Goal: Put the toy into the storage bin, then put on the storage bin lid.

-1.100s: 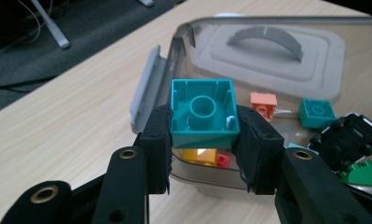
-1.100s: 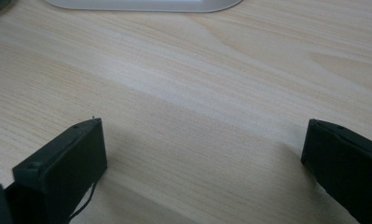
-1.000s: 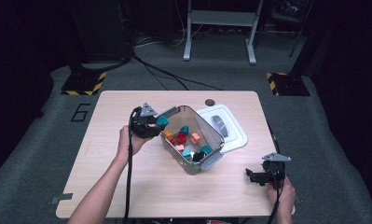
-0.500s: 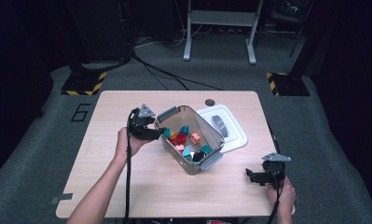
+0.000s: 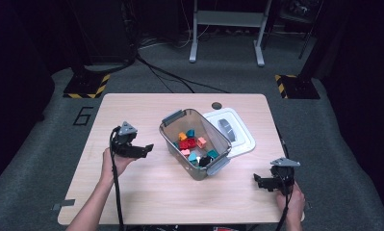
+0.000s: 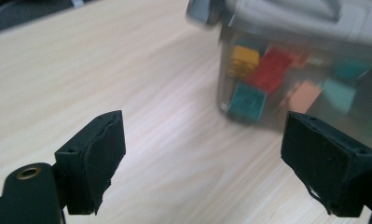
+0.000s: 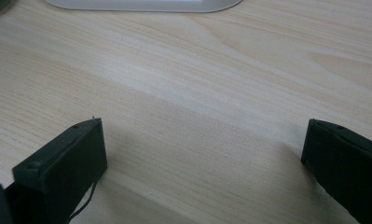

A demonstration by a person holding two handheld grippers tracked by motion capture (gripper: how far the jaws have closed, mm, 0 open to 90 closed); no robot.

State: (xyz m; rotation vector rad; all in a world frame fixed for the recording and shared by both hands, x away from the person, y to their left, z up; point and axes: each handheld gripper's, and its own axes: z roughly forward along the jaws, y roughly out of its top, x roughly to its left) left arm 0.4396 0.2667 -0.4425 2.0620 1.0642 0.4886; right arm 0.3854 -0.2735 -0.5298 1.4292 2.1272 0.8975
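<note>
Bin [image 5: 195, 144] of toy blocks [image 5: 193, 143] is sitting near the middle of the worktop [image 5: 132, 192], set diagonally, with its white lid [image 5: 235, 132] lying off and touching its far right side. The bin is clear grey plastic, rectangular, with a grey latch handle at each short end; inside are small blocks in red, teal, yellow, orange and pink, piled loosely on the bottom.

Left gripper [image 5: 146, 148] is hovering just beside the bin's left wall, its fingers [image 6: 93, 161] having just been opening and now standing wide with nothing between them. In the left gripper view the bin wall [image 6: 305, 88] is showing ahead, apart from the fingers.

Right gripper [image 5: 258, 180] is resting low over bare worktop at the near right, well apart from the bin, fingers [image 7: 65, 168] spread wide and empty.

Judging the step as reaching for the next hold on the bin or lid. Doing it well is meaning keeping the wide fingers level, approaching a rim or latch squarely, and closing only once a finger is on each side, so the light bin is not sliding or tipping.
</note>
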